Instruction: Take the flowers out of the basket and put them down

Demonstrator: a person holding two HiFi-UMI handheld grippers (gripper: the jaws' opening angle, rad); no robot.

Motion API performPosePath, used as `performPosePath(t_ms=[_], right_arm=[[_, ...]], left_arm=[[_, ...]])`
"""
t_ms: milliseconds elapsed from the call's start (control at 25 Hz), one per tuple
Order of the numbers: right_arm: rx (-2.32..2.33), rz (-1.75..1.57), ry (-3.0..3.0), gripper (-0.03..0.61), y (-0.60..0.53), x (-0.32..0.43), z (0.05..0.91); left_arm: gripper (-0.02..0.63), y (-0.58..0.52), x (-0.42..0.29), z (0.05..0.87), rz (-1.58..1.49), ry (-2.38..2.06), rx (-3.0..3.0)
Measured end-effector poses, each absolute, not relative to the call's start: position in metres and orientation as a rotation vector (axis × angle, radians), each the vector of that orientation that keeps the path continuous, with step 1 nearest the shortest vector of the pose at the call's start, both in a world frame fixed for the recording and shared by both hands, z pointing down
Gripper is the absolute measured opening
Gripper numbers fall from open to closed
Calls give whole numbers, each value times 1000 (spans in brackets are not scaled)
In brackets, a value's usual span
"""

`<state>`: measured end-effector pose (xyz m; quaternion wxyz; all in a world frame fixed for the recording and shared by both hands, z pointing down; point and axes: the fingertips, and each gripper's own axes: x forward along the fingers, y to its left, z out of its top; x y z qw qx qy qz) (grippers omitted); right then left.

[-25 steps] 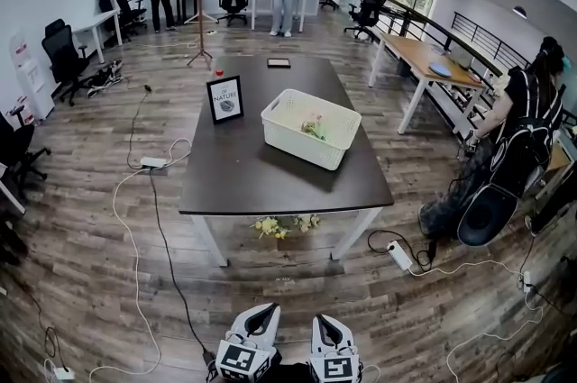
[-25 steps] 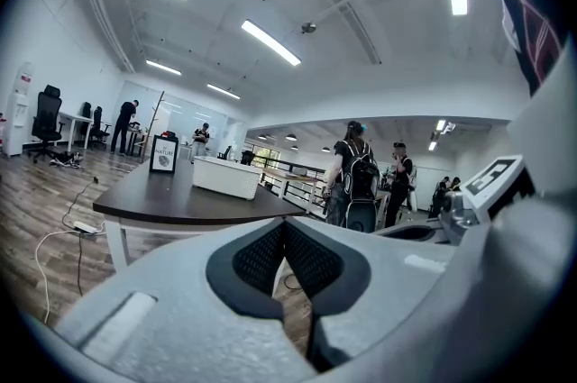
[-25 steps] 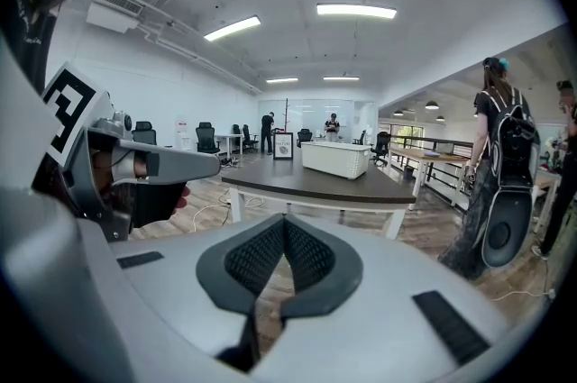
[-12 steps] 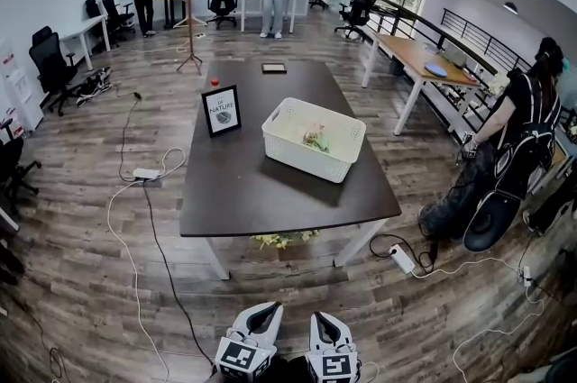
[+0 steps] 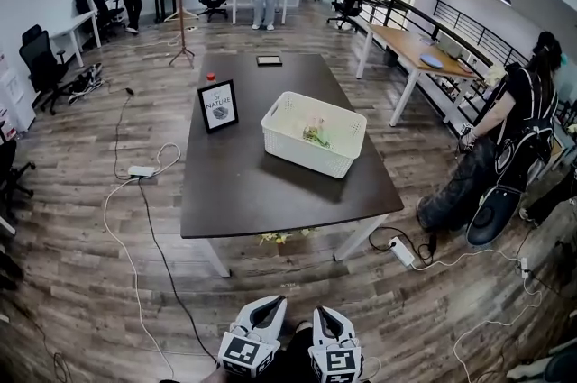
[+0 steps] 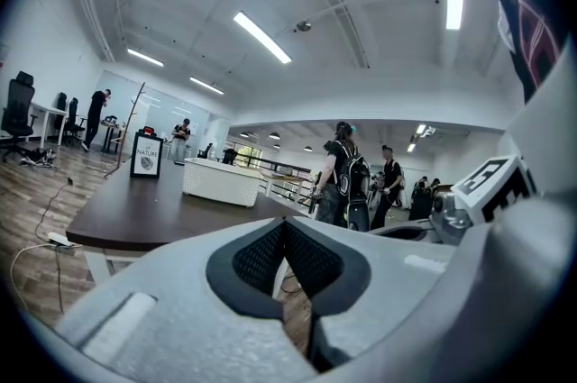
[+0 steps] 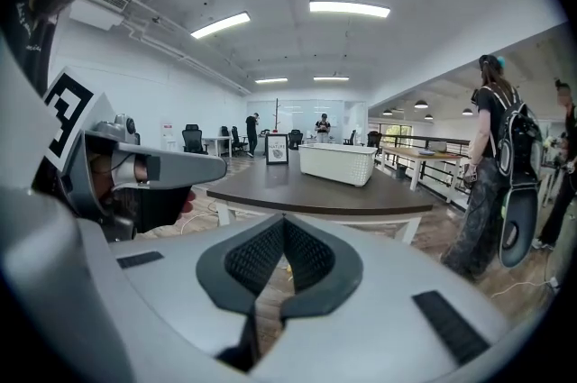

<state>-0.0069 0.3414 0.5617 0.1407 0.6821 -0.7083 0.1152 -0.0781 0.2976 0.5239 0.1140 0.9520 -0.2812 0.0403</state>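
Jaws clenched shut, empty, on left gripper [image 5: 268, 307] and right gripper [image 5: 326, 315] at bottom centre. Flowers [image 5: 315, 132] lying inside white basket [image 5: 302, 153] on dark table [image 5: 243, 183], mid-frame; second bunch [image 5: 284, 237] beneath table's near edge.

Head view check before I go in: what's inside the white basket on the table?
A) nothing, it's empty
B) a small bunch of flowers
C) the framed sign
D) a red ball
B: the flowers, pale with green leaves, lie inside the white basket, while the framed sign stands on the table apart from it, to its left.
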Motion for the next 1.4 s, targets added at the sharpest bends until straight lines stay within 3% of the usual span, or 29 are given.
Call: performPosePath(t_ms=[520,1400], right_arm=[[1872,276,-2143,6,278,-8,542],[1622,278,-2376,6,114,67,549]], left_arm=[[9,249,-88,522,159,-1012,2731],[9,107,-22,514,157,-1322,2591]])
